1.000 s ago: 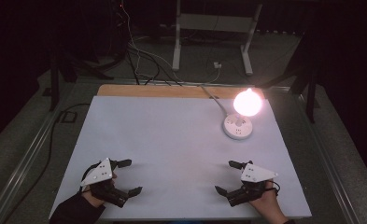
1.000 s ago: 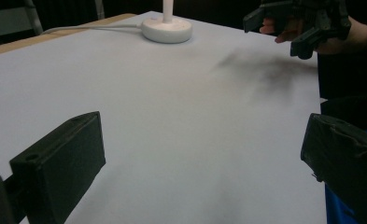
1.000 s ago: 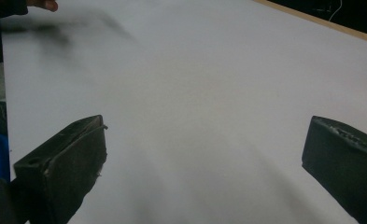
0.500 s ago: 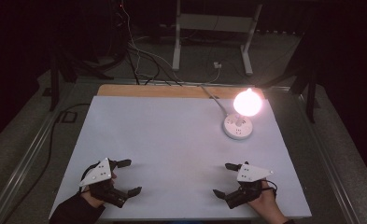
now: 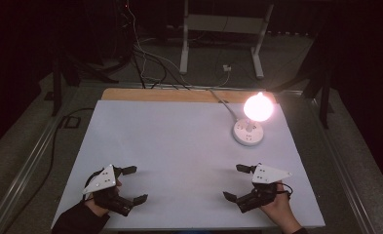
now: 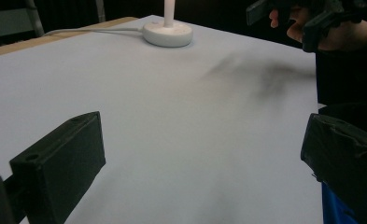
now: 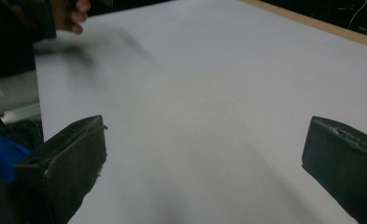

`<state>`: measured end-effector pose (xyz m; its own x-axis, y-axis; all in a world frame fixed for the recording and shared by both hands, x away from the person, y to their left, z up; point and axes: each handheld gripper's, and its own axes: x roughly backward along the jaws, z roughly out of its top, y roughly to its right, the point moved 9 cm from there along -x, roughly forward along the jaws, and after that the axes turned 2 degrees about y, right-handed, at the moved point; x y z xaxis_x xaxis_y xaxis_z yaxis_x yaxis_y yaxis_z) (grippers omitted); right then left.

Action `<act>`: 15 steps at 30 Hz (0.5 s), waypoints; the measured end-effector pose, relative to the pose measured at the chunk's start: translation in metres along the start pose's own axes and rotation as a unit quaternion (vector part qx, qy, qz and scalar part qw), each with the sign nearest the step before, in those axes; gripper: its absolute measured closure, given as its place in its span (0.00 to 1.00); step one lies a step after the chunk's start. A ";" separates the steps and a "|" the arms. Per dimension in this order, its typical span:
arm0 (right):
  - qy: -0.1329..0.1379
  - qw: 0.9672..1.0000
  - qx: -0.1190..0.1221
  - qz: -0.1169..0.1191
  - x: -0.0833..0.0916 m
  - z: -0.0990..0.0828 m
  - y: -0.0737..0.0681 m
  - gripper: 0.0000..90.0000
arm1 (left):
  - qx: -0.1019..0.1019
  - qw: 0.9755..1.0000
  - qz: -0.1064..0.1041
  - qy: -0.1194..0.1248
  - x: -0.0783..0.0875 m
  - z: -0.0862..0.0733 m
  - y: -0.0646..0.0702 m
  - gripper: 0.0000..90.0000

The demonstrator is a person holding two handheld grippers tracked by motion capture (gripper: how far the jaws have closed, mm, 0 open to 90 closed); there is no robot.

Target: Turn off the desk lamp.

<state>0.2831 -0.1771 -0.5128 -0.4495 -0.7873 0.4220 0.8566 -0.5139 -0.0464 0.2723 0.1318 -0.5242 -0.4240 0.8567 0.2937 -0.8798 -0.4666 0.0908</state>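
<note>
Both tools have barely moved: left tool [image 5: 130, 185] and right tool [image 5: 238, 183] rest spread at the counter's [image 5: 179, 146] near edge, well apart from the lit lamp [image 5: 251, 122].

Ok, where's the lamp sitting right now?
In the high view the lit lamp stands at the table's far right, beyond the right hand-held gripper.

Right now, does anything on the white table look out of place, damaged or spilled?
Nothing stands out. The lit round lamp stands upright on its white round base at the far right of the white table; both grippers are open, holding nothing.
</note>
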 end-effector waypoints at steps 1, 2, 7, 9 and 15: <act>0.002 1.000 -0.002 -0.001 0.001 0.002 0.002 0.00 | 0.000 1.000 0.001 -0.002 0.000 -0.001 0.000 0.00; 0.005 1.000 -0.005 -0.003 0.001 0.003 0.004 0.00 | 0.000 1.000 0.001 -0.002 0.000 -0.001 0.000 0.00; 0.018 1.000 -0.011 -0.015 0.005 0.011 0.016 0.00 | 0.000 1.000 0.002 -0.003 0.000 -0.001 0.000 0.00; 0.022 0.999 -0.012 -0.020 0.006 0.013 0.021 0.00 | 0.000 1.000 0.001 -0.001 0.000 0.000 0.000 0.00; 0.032 0.999 -0.018 -0.039 0.010 0.020 0.038 0.00 | 0.001 1.000 0.001 0.000 0.000 0.000 0.000 0.00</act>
<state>0.3158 -0.1980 -0.4925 -0.5307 -0.7638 0.3674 0.8092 -0.5855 -0.0481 0.2724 0.1319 -0.5242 -0.4255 0.8558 0.2941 -0.8788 -0.4683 0.0915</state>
